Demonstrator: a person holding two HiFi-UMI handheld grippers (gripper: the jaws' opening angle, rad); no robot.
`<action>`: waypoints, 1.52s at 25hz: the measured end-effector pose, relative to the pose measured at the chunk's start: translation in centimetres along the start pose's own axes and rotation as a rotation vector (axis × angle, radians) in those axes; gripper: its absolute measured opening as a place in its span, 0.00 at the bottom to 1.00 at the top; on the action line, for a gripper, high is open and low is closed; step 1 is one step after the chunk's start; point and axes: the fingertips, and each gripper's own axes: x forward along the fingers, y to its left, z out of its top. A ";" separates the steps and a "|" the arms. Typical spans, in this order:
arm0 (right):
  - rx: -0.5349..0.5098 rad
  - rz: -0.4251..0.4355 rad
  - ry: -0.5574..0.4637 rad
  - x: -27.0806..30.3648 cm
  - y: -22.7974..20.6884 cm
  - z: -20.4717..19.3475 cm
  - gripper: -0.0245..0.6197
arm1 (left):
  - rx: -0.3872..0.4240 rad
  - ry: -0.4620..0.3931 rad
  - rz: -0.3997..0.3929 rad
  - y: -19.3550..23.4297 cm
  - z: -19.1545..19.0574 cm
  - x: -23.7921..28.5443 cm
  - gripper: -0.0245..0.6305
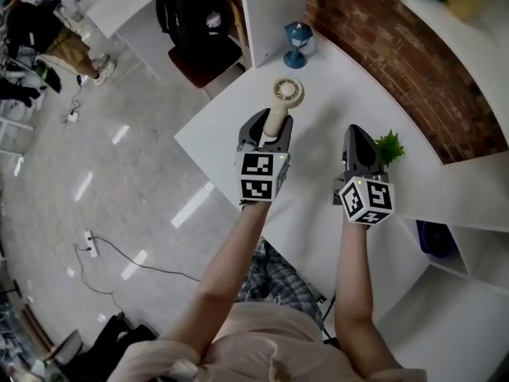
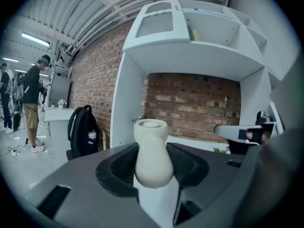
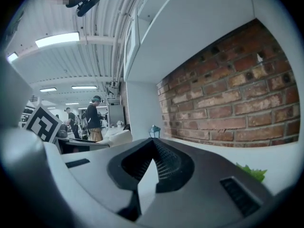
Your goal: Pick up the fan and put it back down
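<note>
A small cream hand-held fan is gripped by its handle in my left gripper, with its round head sticking out past the jaws over the white table. In the left gripper view both pads press the sides of the fan's handle, and the fan's head stands above it. My right gripper hovers beside it to the right, apart from the fan. Its jaws meet at the tip with nothing between them. I cannot tell whether the fan touches the table.
A blue lantern-like ornament stands at the table's far end by the brick wall. A small green plant sits just right of my right gripper. A black backpack rests on a chair beyond the table's left edge. People stand far off at the left.
</note>
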 end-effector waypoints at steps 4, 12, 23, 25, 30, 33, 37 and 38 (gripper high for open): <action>-0.004 0.019 0.098 2.6 -0.3 -4.4 0.06 | -0.007 0.078 0.000 0.4 -4.0 2.8 0.35; 0.011 0.030 0.188 4.3 -1.1 -8.4 0.06 | -0.014 0.254 -0.006 0.4 -10.2 6.9 0.35; 0.017 0.022 0.212 4.6 -2.3 -9.6 0.06 | -0.012 0.420 -0.050 -0.3 -14.1 8.1 0.35; 0.016 0.020 0.212 4.5 -2.4 -9.5 0.06 | -0.015 0.432 -0.070 -0.4 -14.3 8.1 0.35; 0.026 0.014 0.209 4.2 -2.7 -9.3 0.06 | -0.042 0.394 -0.116 -0.8 -13.6 8.0 0.57; 0.033 0.006 0.211 3.9 -2.7 -9.5 0.06 | -0.032 0.355 -0.109 -0.4 -13.2 7.4 0.64; 0.039 -0.006 0.211 3.4 -2.8 -9.4 0.06 | -0.025 0.342 -0.109 -0.2 -13.0 6.7 0.66; 0.040 -0.007 0.211 3.3 -2.8 -9.4 0.06 | -0.027 0.338 -0.109 -0.2 -12.9 6.5 0.66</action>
